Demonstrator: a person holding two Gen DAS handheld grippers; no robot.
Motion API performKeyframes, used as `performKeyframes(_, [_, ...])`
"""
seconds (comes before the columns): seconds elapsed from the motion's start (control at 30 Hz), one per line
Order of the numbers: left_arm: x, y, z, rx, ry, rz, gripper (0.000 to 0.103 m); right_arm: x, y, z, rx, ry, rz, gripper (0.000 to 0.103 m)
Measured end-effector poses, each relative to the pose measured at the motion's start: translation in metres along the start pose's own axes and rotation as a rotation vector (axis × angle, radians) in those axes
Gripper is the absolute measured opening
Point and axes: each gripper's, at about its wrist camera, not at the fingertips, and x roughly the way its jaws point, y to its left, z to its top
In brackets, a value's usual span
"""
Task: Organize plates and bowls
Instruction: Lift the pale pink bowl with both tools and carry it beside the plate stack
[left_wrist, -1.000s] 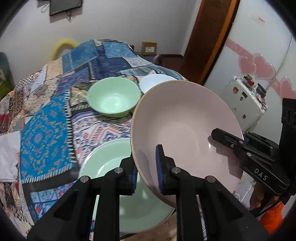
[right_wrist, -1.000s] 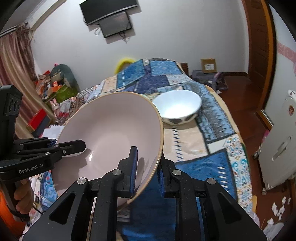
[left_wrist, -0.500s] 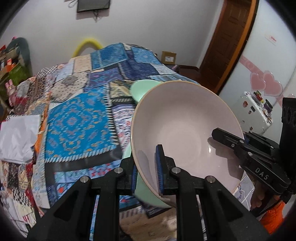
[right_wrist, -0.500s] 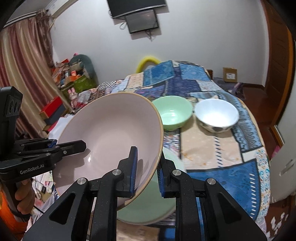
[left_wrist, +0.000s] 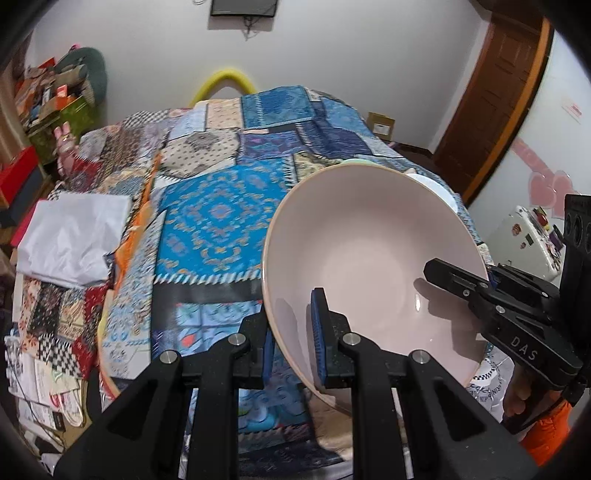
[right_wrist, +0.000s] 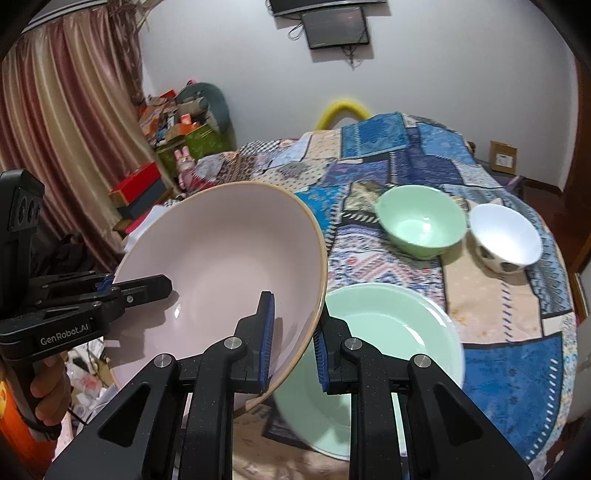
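Observation:
I hold a large pink bowl tilted in the air above the patchwork-covered table. My left gripper is shut on its near rim, one blue pad inside the bowl and one outside. My right gripper is shut on the opposite rim of the pink bowl. Each gripper shows in the other's view: the right gripper and the left gripper. On the table lie a pale green plate, a green bowl and a white bowl.
A crumpled white sheet lies at the table's left side. Boxes and clutter are stacked by the curtain. A wooden door and a small white appliance stand to the right of the table. Hands grip both gripper handles.
Both grippers have carried the pink bowl sideways to the left over the table. The green plate has left the left wrist view; the green bowl and plate have come into the right wrist view.

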Motion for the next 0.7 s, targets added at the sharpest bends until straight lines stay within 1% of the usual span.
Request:
performKeyframes(0.3, [0.004, 0.040, -0.016, -0.065, 0.032, 0.038, 0.017, 0.033, 0.023, -0.002, -0.032, 0.069, 0.038, 0.018])
performKeyframes(0.7, [0.036, 0.076, -0.033, -0.111, 0.114, 0.056, 0.017, 0.074, 0.037, -0.009, -0.043, 0.167, 0.056, 0.018])
